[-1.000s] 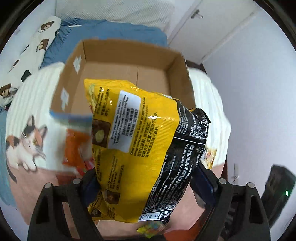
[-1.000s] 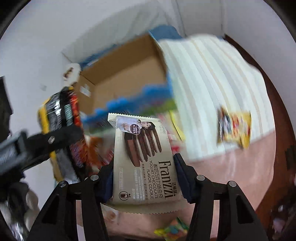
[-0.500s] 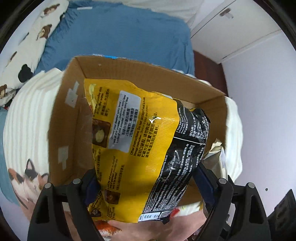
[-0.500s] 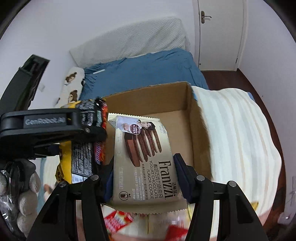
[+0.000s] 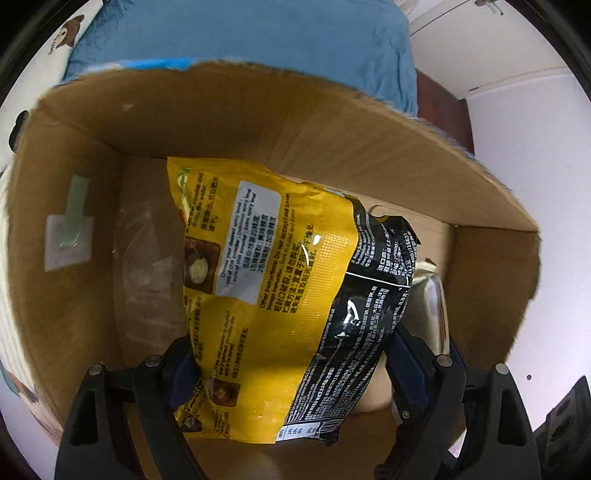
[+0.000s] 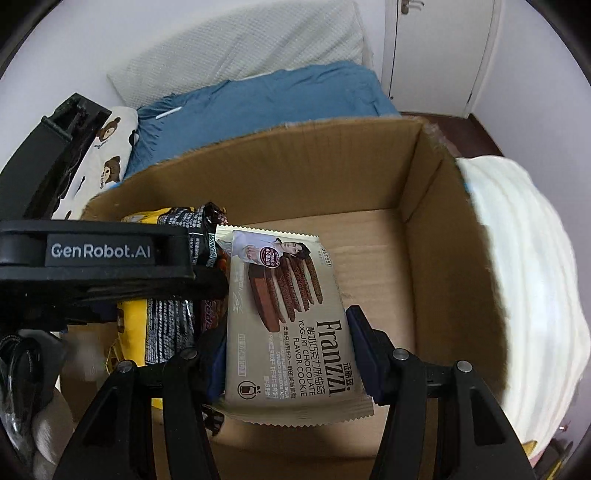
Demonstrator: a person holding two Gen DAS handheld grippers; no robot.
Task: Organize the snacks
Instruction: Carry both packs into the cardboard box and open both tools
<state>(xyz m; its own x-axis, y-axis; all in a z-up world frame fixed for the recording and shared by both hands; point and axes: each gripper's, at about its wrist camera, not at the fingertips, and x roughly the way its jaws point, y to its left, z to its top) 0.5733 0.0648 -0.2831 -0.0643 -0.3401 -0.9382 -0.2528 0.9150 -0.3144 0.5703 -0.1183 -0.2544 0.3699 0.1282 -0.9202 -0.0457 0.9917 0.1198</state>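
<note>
Two grippers, each clamped on a snack packet, point down into an open cardboard box.

In the left wrist view, the left gripper (image 5: 291,365) has its blue pads pressed against both sides of a yellow and black noodle packet (image 5: 280,295), which hangs inside the cardboard box (image 5: 229,122). The packet's printed back faces the camera, with a white label on the yellow half and small white text on the black half. The box's brown walls surround it on the far, left and right sides, and a white sticker (image 5: 68,240) sits on the left wall. At the packet's right edge, a silvery wrapper edge (image 5: 436,295) shows inside the box. Beyond the far wall lies a blue blanket (image 5: 258,33).

In the right wrist view, the right gripper (image 6: 291,350) is closed on a beige Franzzi cookie packet (image 6: 284,317), its pads pressing on the long edges. That packet is held over the bare box floor (image 6: 376,251), inside the walls of the cardboard box (image 6: 295,170). Just to its left the left gripper (image 6: 96,258), a black body lettered GenRobot.AI, holds the noodle packet (image 6: 166,321) in the same box, and the two packets stand side by side, close or touching. A striped white cloth (image 6: 524,266) lies outside the right wall. Behind the box are the blue blanket (image 6: 266,96), a bear-print pillow (image 6: 107,155) and a white pillow (image 6: 243,44).
</note>
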